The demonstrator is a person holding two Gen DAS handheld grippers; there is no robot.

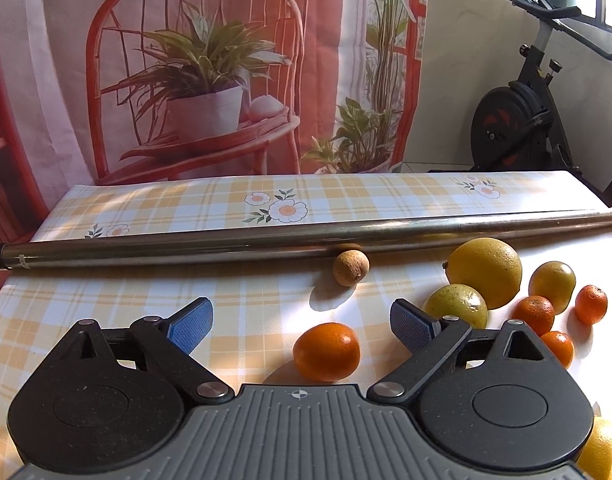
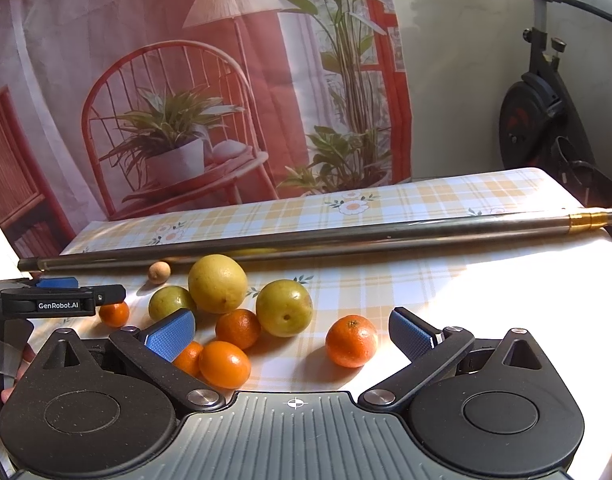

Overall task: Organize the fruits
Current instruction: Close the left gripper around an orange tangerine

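Observation:
Fruits lie loose on the checked tablecloth (image 1: 105,312). In the left wrist view a small orange (image 1: 326,352) sits between and just ahead of the open left gripper (image 1: 301,324). A brown nut-like fruit (image 1: 350,269) rests by the metal pole. A big yellow citrus (image 1: 486,272), a green-yellow fruit (image 1: 458,304) and several small oranges cluster to the right. In the right wrist view the open right gripper (image 2: 291,334) hovers over the pile, with a tangerine (image 2: 351,341) between its fingers, another orange (image 2: 225,364) near the left pad, and the large yellow citrus (image 2: 217,283) behind. Nothing is held.
A long metal pole (image 1: 265,244) lies across the table behind the fruit, the same pole (image 2: 306,240) showing in the right wrist view. A printed curtain (image 1: 205,60) hangs beyond. An exercise bike (image 1: 522,120) stands at the right. The left gripper (image 2: 57,300) and a hand show at the left edge.

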